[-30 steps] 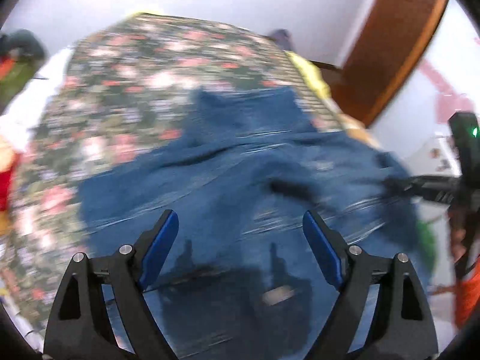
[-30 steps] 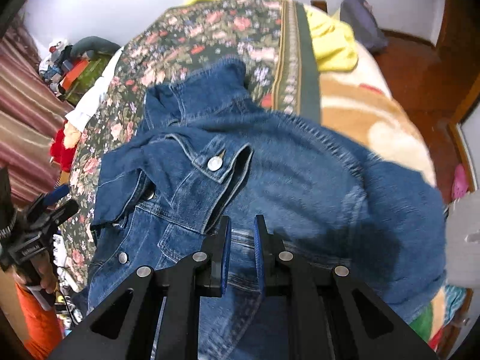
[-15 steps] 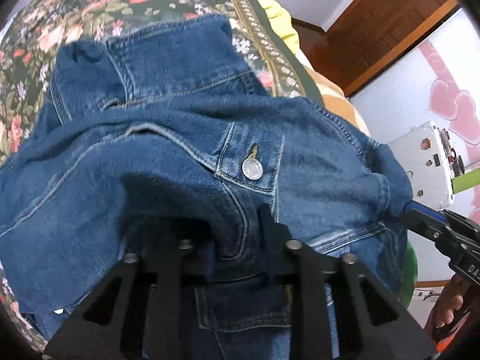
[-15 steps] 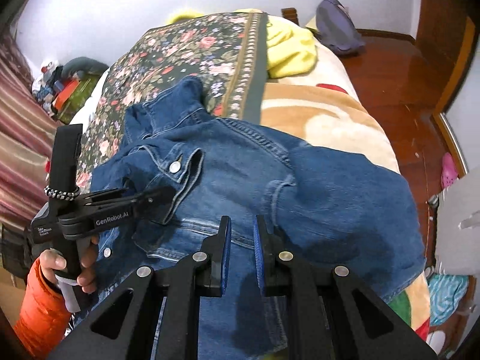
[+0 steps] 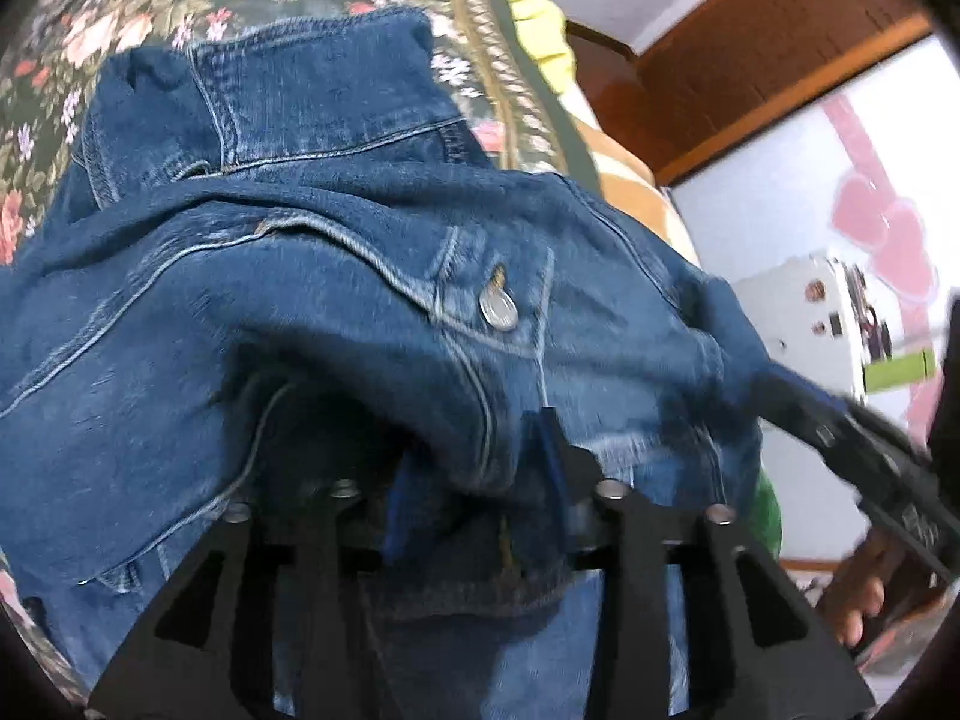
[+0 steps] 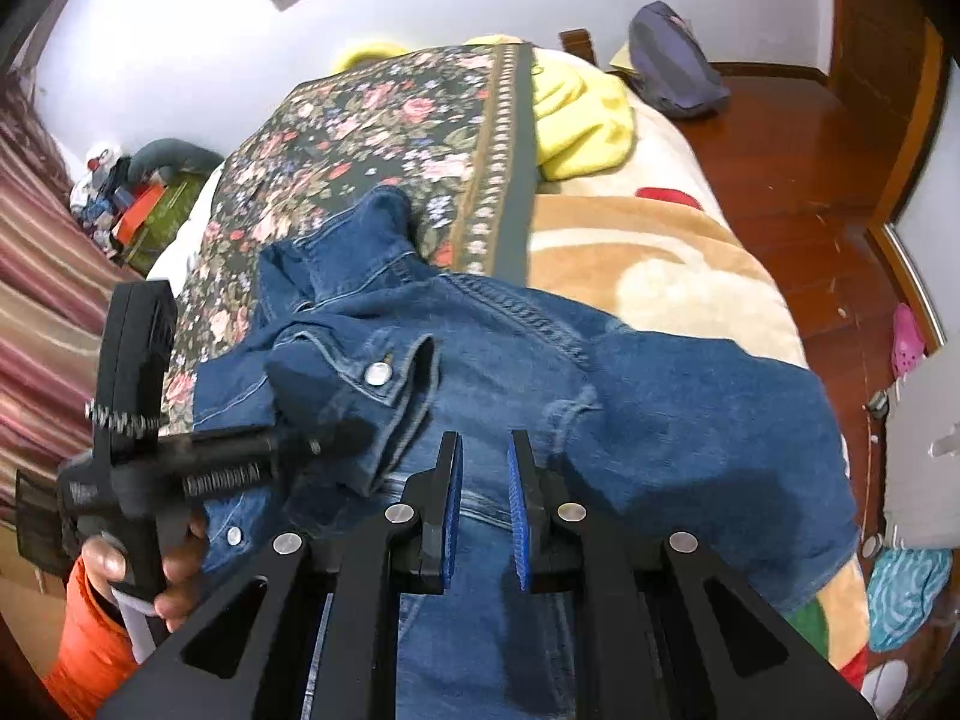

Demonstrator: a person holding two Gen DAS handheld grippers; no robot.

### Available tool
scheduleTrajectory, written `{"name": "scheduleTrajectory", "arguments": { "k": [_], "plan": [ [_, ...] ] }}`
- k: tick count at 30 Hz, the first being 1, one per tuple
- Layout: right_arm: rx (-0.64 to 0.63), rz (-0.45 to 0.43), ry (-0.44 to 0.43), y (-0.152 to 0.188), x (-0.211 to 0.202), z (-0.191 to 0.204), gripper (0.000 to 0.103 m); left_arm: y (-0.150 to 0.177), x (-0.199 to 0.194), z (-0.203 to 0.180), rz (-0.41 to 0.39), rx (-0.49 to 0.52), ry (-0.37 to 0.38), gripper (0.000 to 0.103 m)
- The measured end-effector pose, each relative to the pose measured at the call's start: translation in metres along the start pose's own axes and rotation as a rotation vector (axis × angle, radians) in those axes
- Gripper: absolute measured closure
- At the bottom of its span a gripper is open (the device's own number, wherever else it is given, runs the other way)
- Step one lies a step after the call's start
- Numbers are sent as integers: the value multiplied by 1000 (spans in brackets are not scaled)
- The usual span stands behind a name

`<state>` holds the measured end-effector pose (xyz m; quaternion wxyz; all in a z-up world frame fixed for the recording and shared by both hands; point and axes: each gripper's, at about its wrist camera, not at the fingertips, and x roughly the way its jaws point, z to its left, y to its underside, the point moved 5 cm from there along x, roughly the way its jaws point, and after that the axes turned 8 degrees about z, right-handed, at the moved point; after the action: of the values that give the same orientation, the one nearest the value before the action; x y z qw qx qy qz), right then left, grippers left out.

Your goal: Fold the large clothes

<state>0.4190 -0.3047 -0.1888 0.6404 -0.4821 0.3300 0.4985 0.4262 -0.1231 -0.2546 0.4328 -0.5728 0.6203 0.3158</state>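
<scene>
A blue denim jacket (image 5: pixel 300 270) lies rumpled on the bed, its buttoned cuff (image 5: pixel 498 309) folded up on top. My left gripper (image 5: pixel 474 444) points down into that fold. Its jaws are opening and the denim still sits between the pads, which no longer pinch it. From the right wrist view, the left gripper (image 6: pixel 342 435) reaches in from the left at the cuff (image 6: pixel 378 373), held by a hand in an orange sleeve (image 6: pixel 90 648). My right gripper (image 6: pixel 485 450) hovers over the jacket's lower part (image 6: pixel 660 420), shut with nothing between its pads.
A floral bedspread (image 6: pixel 390 120) covers the far half of the bed and a tan blanket (image 6: pixel 660 264) the right side. A yellow cloth (image 6: pixel 582 120) and a grey bag (image 6: pixel 678 66) lie at the head. Wooden floor (image 6: pixel 780 150) is to the right, clutter (image 6: pixel 138 204) to the left.
The left gripper dropped from wide open above the jacket onto the cuff fold, closed on it, then widened its jaws again. The right gripper shifted slightly and stayed shut.
</scene>
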Motion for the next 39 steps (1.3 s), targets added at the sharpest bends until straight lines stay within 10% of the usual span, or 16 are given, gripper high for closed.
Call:
{"name": "scheduleTrajectory", "arguments": {
  "k": [5, 10, 17, 23, 27, 31, 39],
  "plan": [
    [-43, 36, -14, -9, 20, 28, 92, 11, -61, 12, -143, 68, -48, 43],
    [-116, 69, -42, -17, 45, 74, 92, 17, -121, 77, -340, 33, -266, 20],
    [-296, 152, 70, -11, 103, 114, 92, 61, -86, 212, -183, -78, -624, 20],
    [-322, 177, 64, -11, 108, 93, 87, 100, -61, 268, -156, -122, -651, 14],
    [-311, 138, 208, -12, 101, 71, 28, 118, -62, 297, -132, -127, -747, 8],
    [-328, 172, 323, -8, 107, 52, 27, 127, -68, 306, -143, -130, -757, 7],
    [-218, 118, 230, -5, 70, 47, 27, 133, -84, 303, -141, -157, -748, 11]
  ]
}}
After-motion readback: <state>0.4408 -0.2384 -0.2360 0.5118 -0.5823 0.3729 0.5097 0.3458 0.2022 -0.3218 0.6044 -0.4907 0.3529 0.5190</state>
